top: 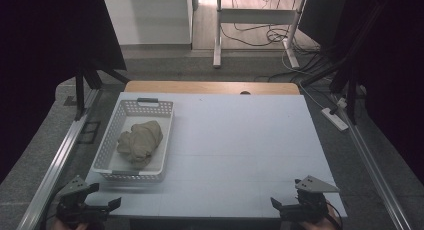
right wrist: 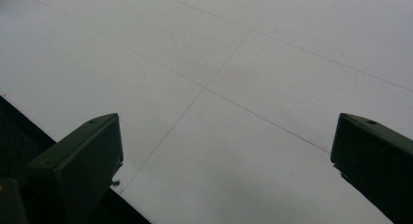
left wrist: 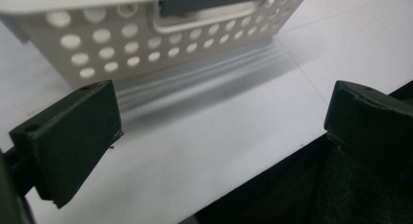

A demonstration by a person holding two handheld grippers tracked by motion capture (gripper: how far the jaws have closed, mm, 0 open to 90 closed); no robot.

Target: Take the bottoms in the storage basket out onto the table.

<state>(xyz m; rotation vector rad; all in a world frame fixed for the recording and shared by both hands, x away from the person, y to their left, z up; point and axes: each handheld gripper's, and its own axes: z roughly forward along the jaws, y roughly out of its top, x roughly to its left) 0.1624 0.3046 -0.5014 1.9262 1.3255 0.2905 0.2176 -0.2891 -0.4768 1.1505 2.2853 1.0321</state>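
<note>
— High view: where do things stand?
— A beige cloth bundle (top: 140,141) lies in the white basket (top: 111,142) at the left of the surface (top: 240,140); both grippers idle at the near edge.
— Left gripper view?
— The left gripper (left wrist: 219,121) has wide, empty fingers (left wrist: 73,136) facing the basket wall.
— Right gripper view?
— The right gripper (right wrist: 226,160), fingers wide, is over bare surface. Seemingly nothing is begun.
</note>
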